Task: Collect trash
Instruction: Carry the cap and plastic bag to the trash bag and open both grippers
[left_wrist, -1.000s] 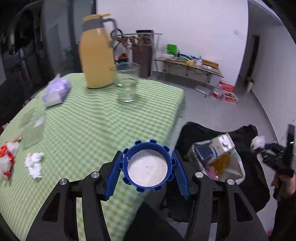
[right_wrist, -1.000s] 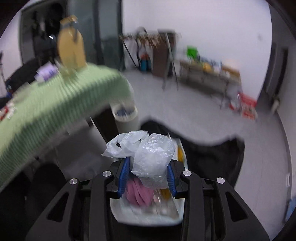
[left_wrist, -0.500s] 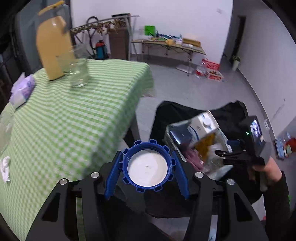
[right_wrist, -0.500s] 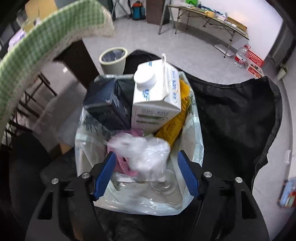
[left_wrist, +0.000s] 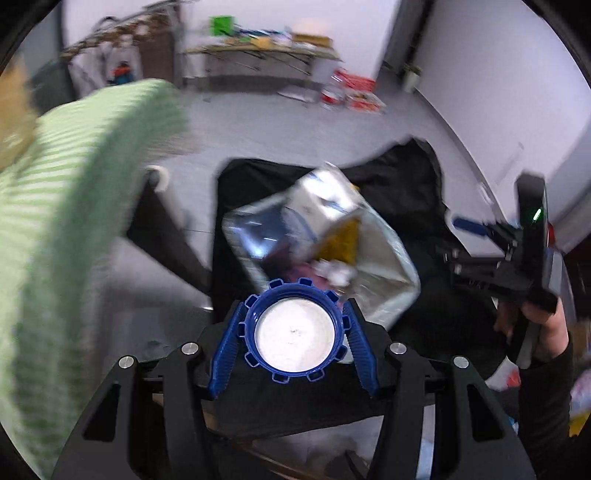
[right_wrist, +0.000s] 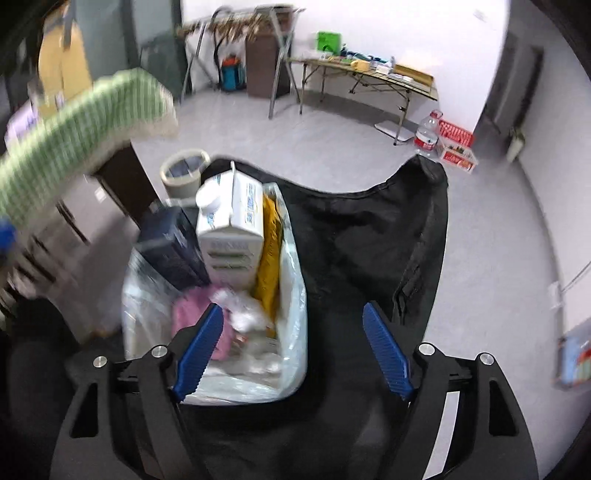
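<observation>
so the left tool (left_wrist: 293, 334) has its pads clamped on a blue lid (left_wrist: 293, 334), white inside facing the camera; the clear trash bag (left_wrist: 388, 258) sits just past its tips and a bit to the right, on a black cloth (left_wrist: 399, 177); the green checked worktop (left_wrist: 74, 192) is off to its left; the right tool (right_wrist: 293, 345) hangs over that same bag, jaws opening with nothing between them; a white carton (right_wrist: 231, 221), a dark box (right_wrist: 173, 243) and crumpled plastic (right_wrist: 242, 306) sit in the bag ahead of its left pad

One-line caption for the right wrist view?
Right gripper opening empty above the trash bag holding a milk carton.
</observation>
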